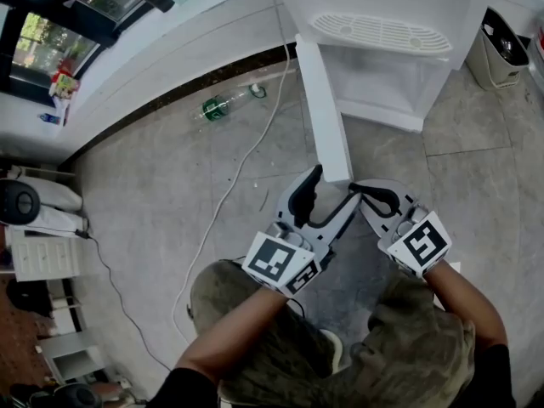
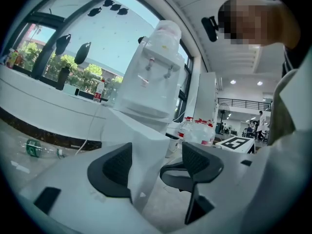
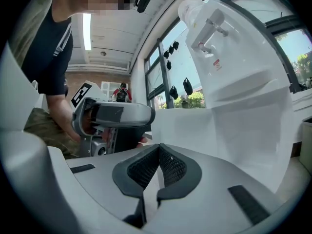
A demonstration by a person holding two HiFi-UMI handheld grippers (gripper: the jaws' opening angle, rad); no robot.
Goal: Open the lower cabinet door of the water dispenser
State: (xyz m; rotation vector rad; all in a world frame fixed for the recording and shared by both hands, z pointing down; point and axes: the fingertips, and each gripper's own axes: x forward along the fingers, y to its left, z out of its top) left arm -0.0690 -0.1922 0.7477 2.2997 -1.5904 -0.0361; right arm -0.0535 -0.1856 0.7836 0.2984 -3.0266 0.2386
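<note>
Head view, door: the lower cabinet door (image 1: 321, 100) stands swung out from the water dispenser (image 1: 382, 32). It is a long white slab running from upper centre down to mid-frame, with its free edge nearest the person.
Head view, cabinet mouth: the open compartment (image 1: 387, 87) is exposed just right of the door's hinge end.
Head view, left gripper: the left gripper (image 1: 335, 185) is at the door's free end, with a jaw on either side of it.
Head view, right gripper: the right gripper (image 1: 357, 188) is just right of that end. I cannot tell whether its tip touches the edge.
Head view, room: there is wide tiled floor (image 1: 153, 202) left of the door. A white cable (image 1: 246, 160) trails across it, and a green bottle (image 1: 217, 107) lies near the dark skirting. A bin (image 1: 497, 49) sits at upper right, well apart from the door.
Left gripper view, claw: released. The door's edge stands between the pads (image 2: 117, 167), close against the left-of-frame one, with a strip of floor showing before the other.
Left gripper view, beyond: the dispenser rises at centre frame behind the door, with water jugs (image 2: 195, 130) to its right.
Right gripper view, claw: clenched. The pads meet at the tips with nothing between them.
Right gripper view, surroundings: the door's white face is straight ahead, from centre to right of frame. The left gripper's body is at mid-left, just beside.
</note>
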